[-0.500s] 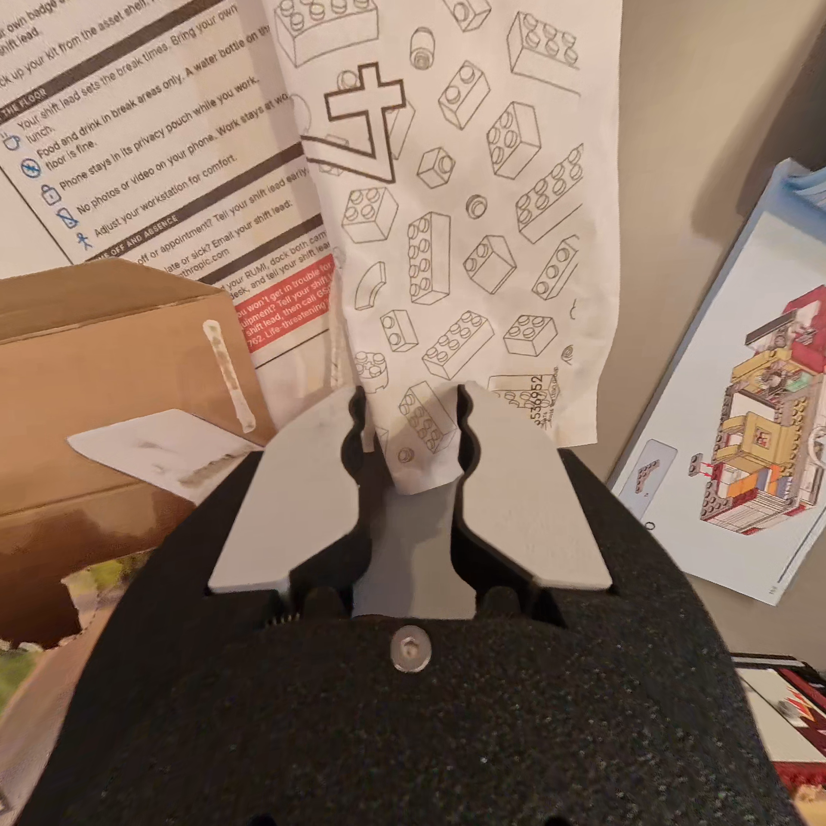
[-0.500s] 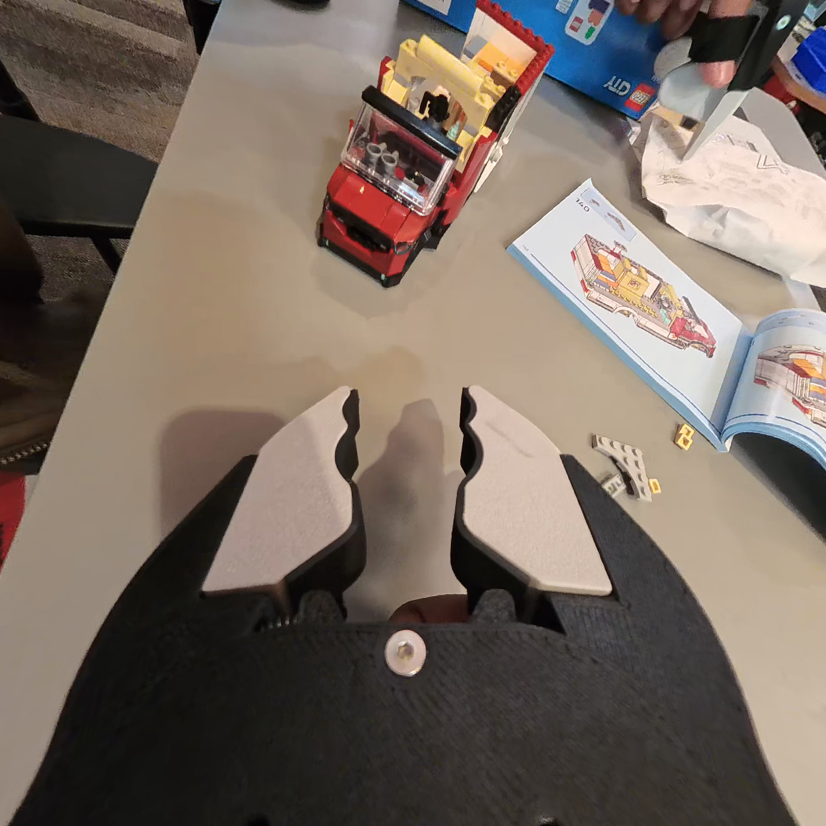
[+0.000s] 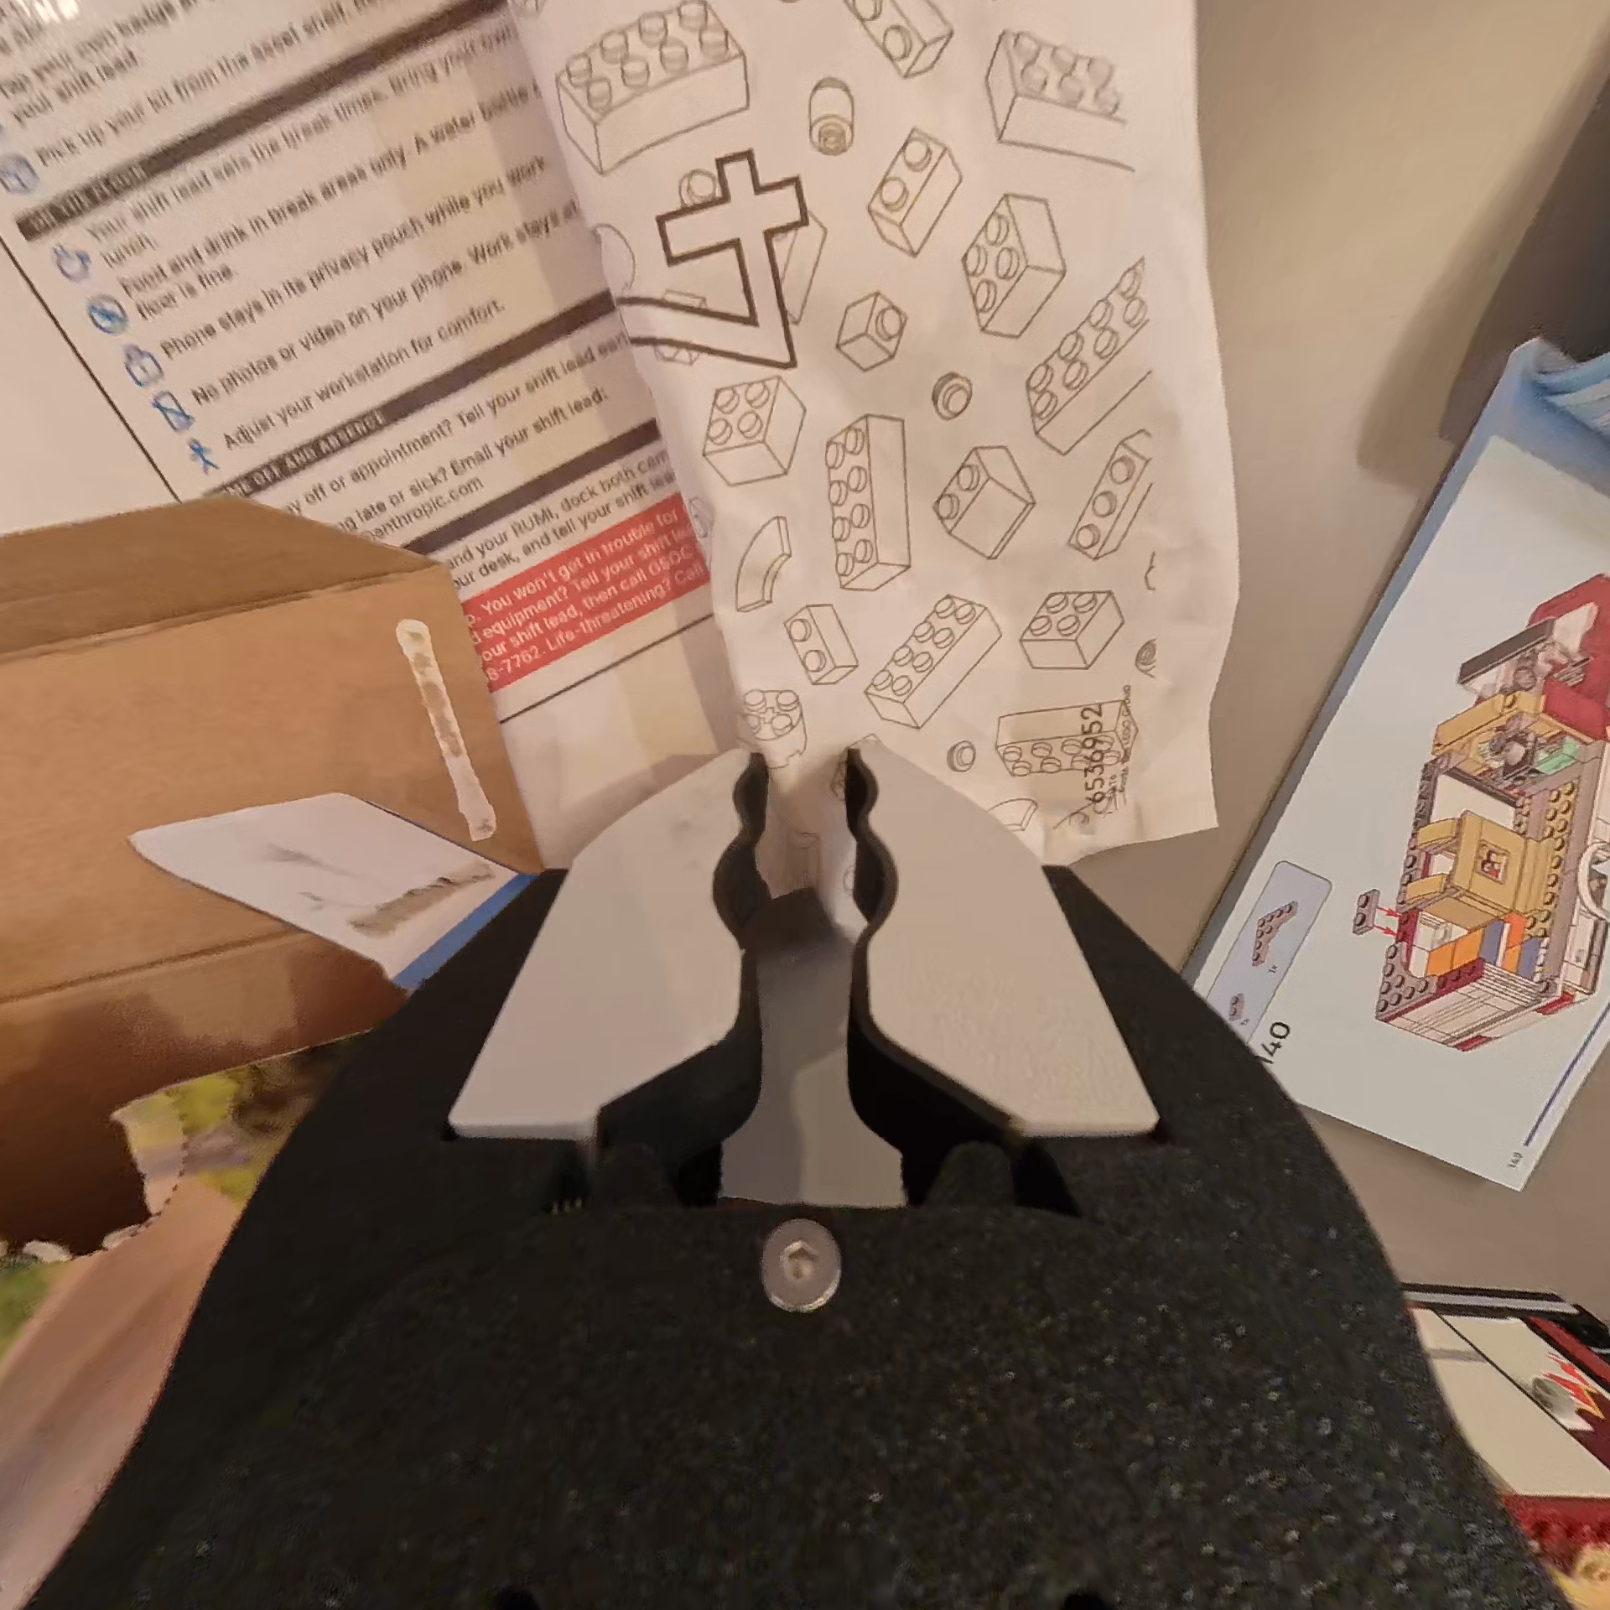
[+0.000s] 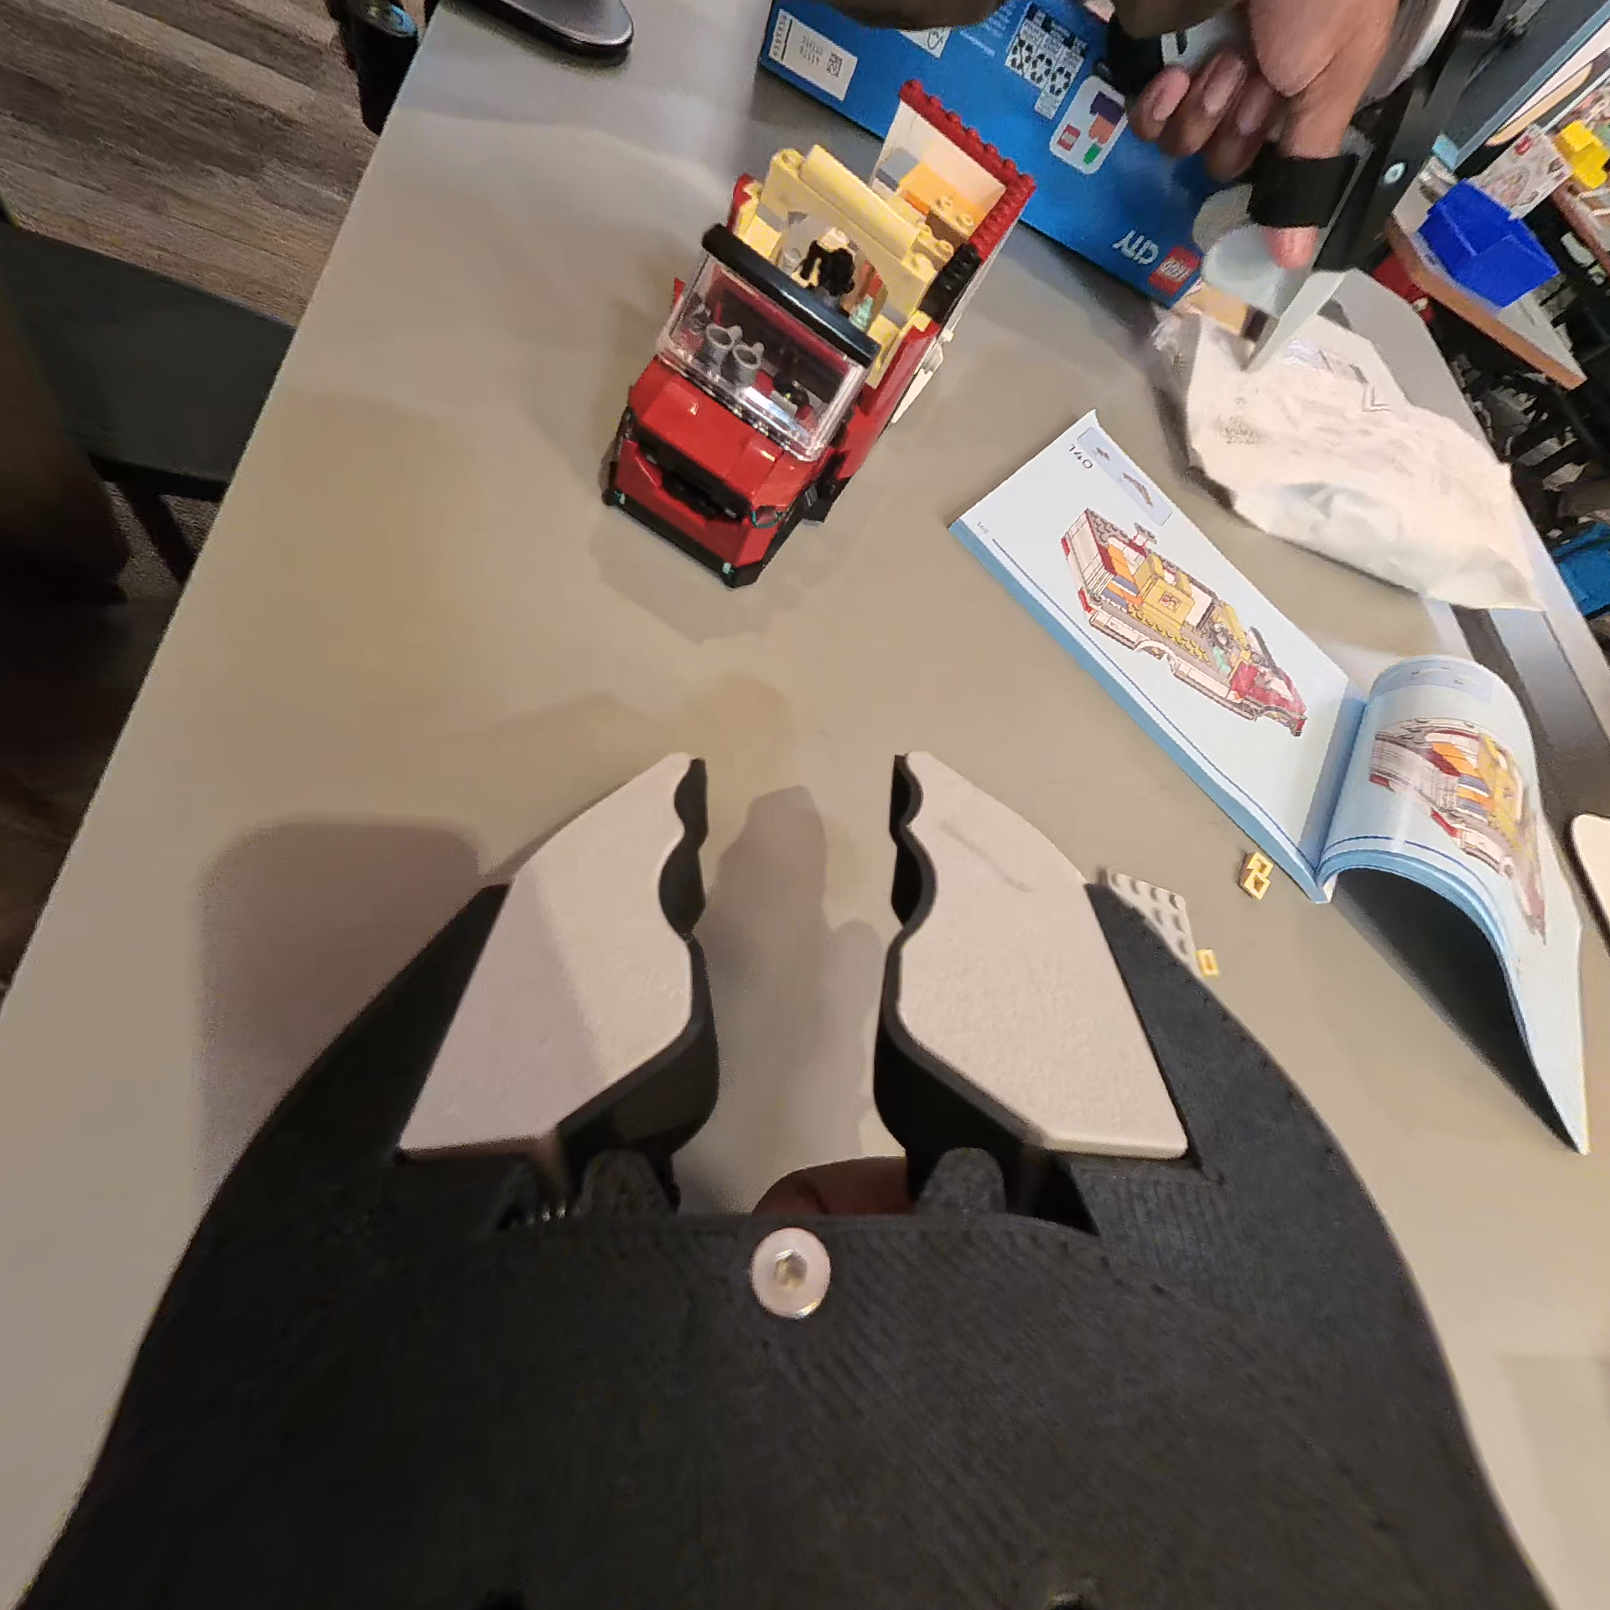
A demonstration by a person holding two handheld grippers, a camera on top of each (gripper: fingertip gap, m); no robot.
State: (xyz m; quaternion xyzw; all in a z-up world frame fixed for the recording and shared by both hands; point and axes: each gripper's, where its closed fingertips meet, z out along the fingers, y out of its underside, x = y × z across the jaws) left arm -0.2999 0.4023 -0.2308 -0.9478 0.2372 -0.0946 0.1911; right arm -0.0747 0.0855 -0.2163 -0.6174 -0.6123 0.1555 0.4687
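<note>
Evidently light and limp, the white paper bag [image 3: 915,418] printed with brick outlines crumples easily; its lower edge is the natural hold. That edge sits between the left gripper [image 3: 806,767] fingertips, narrowed around it, though pad contact is unclear. The right gripper [image 4: 797,771] hangs open over bare table [image 4: 488,610], bag far ahead-right.

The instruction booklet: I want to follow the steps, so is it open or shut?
Open: the instruction booklet lies spread on the table, right-hand pages curling upward.
</note>
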